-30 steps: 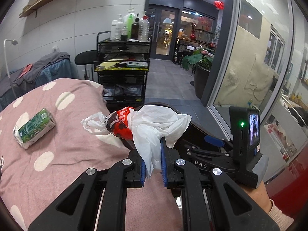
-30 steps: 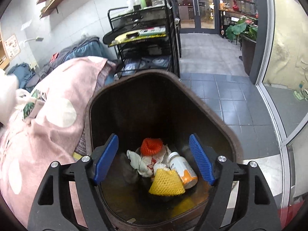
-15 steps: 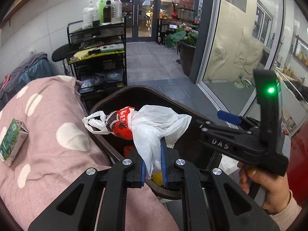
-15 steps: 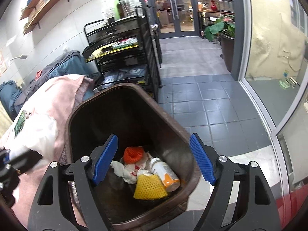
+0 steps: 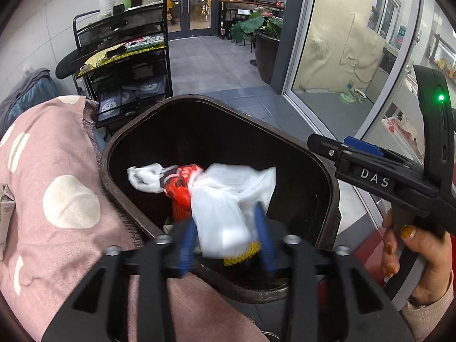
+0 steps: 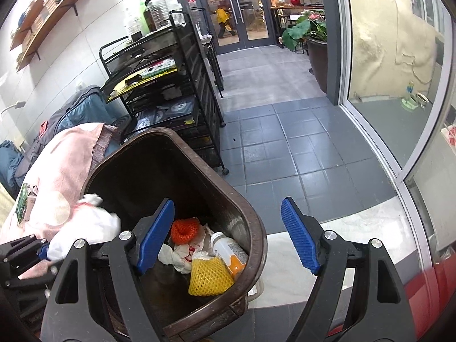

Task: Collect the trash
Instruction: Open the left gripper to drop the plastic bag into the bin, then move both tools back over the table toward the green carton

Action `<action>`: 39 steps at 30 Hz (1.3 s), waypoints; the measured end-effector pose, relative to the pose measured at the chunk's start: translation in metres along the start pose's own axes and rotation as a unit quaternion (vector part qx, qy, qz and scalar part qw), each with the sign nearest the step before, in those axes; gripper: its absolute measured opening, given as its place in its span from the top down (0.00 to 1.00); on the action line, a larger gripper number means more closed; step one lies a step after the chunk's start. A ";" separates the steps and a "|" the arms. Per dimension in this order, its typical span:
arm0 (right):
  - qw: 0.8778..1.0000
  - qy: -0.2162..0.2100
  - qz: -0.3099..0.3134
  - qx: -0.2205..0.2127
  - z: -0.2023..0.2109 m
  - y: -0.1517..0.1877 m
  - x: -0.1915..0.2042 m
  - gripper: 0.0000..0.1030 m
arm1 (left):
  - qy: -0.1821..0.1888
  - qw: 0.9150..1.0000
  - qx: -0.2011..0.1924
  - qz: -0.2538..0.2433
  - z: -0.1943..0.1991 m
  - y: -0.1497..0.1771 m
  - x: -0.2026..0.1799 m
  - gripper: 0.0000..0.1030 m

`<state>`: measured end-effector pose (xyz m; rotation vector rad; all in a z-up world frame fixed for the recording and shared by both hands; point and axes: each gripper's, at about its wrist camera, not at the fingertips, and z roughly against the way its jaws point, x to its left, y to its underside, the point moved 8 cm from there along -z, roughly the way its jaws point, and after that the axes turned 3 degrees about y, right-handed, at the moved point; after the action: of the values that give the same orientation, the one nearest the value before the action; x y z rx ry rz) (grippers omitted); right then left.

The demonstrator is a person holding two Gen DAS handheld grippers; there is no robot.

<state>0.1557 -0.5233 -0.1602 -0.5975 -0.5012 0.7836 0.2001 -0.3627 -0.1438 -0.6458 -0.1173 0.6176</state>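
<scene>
A: What writing can be read?

B: White letters "DAS" on the black body of the right gripper [image 5: 367,154], seen from the left wrist camera. A green carton [image 6: 25,202] lies on the pink, white-spotted cover [image 5: 57,171], but its print is too small to read. The red printing on the white plastic bag [image 5: 225,193] is not legible either.

A: Where is the bag relative to the fingers?

B: It sits between the blue fingers [image 5: 188,239] of the left gripper [image 5: 225,242], over the open mouth of the dark brown bin [image 5: 327,171]. Those fingers are opening and blurred; the bag's lower end is between them, and they no longer appear to press on it. Its knotted red-and-white end points toward the far left of the bin.

A: And the right gripper?

B: Its fingers stand wide apart with nothing between them, straddling the near rim of the bin. A hand [image 5: 413,259] holds its handle.

A: What is already in the bin?

B: An orange foam net [image 6: 185,229], a yellow foam net [image 6: 209,275], crumpled wrappers [image 6: 185,256] and a small white bottle [image 6: 229,252] with an orange label.
</scene>
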 end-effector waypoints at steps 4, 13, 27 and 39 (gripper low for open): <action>1.000 -0.001 -0.007 0.003 -0.001 0.000 -0.003 0.23 | -0.011 1.000 -0.004 -0.015 -0.002 0.001 -0.004 0.23; 1.000 -0.010 -0.008 0.002 0.001 -0.003 -0.002 0.23 | -0.020 1.000 -0.013 -0.011 0.006 -0.001 0.000 0.14; 0.996 -0.077 0.038 -0.011 0.013 -0.005 0.047 0.22 | -0.003 0.995 -0.096 0.009 0.083 0.008 -0.001 0.06; 0.976 -0.157 0.149 -0.020 0.038 0.002 0.148 0.22 | 0.005 0.986 -0.135 0.099 0.136 0.038 0.046 0.06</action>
<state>0.2217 -0.3965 -0.1049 -0.5958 -0.7291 1.1660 0.1792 -0.2407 -0.0612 -0.9309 -0.1304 0.7985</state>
